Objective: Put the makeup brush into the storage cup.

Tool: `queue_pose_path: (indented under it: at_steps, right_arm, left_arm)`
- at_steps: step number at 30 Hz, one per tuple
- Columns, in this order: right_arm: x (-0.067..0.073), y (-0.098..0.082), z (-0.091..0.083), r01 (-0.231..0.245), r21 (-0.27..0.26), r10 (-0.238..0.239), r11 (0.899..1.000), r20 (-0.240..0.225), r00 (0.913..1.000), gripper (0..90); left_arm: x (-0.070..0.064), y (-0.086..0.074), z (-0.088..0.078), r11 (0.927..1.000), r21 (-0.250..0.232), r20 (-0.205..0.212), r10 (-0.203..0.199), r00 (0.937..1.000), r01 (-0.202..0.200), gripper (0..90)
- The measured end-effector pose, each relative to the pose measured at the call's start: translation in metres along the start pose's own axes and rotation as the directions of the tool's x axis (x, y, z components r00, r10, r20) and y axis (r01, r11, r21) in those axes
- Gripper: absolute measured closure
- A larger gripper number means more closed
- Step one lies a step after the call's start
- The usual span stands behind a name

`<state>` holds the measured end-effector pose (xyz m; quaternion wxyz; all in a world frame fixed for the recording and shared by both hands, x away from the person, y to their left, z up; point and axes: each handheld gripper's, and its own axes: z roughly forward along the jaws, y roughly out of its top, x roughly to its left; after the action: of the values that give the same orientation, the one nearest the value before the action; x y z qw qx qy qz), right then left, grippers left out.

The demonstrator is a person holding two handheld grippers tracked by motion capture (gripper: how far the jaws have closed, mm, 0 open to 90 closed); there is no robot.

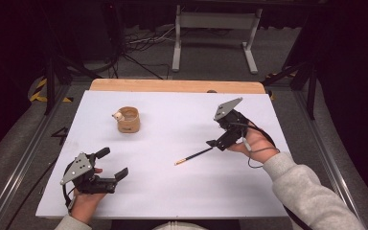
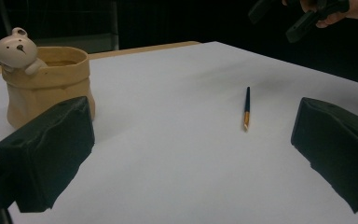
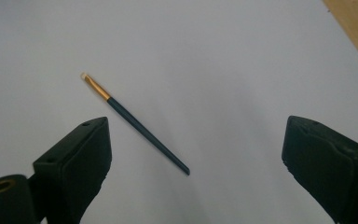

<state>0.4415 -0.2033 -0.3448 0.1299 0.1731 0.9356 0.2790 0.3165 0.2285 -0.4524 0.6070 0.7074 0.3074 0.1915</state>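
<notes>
A thin paintbrush [image 1: 194, 156] with a dark handle, gold ferrule and pale tip lies flat on the white table top [image 1: 182, 191]. My right gripper [image 1: 219, 132] hovers open just above the handle end; in the right gripper view the paintbrush [image 3: 135, 122] lies slantwise between the wide-apart jaws of the right gripper [image 3: 196, 163], nearer the left one. A tan bag-shaped cup [image 1: 128, 120] with a small bear figure on its rim stands at the back left. My left gripper [image 1: 112, 163] rests open near the front left, holding nothing; its view shows the cup [image 2: 51, 86] and the paintbrush [image 2: 246, 108].
The table's wooden edge [image 1: 177, 86] runs along the far side of the white sheet. Beyond it are a grey floor, cables and a white stand [image 1: 215, 21]. The right gripper [image 2: 298, 16] appears at the top right of the left gripper view.
</notes>
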Motion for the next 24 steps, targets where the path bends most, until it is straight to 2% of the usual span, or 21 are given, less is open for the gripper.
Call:
queue_pose_path:
  at_steps: [2,3,5,13,16,24]
  right_arm:
    - [0.001,0.005,0.006,0.029,0.052,-0.029,0.998,-0.010,0.9995,8.7]
    - [0.001,0.005,0.006,0.029,0.052,-0.029,0.998,-0.010,0.9995,8.7]
    - [0.001,0.008,0.011,0.047,0.090,-0.046,0.995,-0.022,0.9987,9.4]
    - [0.003,0.019,0.030,0.111,0.199,-0.102,0.974,-0.057,0.9932,11.7]
    - [0.003,0.022,0.037,0.134,0.240,-0.118,0.962,-0.080,0.9898,12.3]
    - [0.001,0.023,0.048,0.159,0.285,-0.132,0.945,-0.110,0.9851,15.3]
  left_arm:
    - [0.000,0.000,0.001,1.0000,0.004,0.002,0.004,1.0000,-0.004,0.2]
    - [0.000,0.000,0.001,1.0000,0.004,0.002,0.004,1.0000,-0.004,0.2]
    - [-0.001,0.000,0.001,1.0000,0.007,0.007,0.001,1.0000,-0.001,0.2]
    - [-0.001,-0.001,0.002,1.0000,0.008,0.011,0.003,0.9999,-0.003,0.2]
    - [-0.001,-0.001,0.003,0.9998,0.017,0.018,0.002,0.9998,-0.003,0.2]
    - [-0.002,-0.001,0.004,0.9998,0.021,0.025,0.001,0.9997,-0.001,0.2]
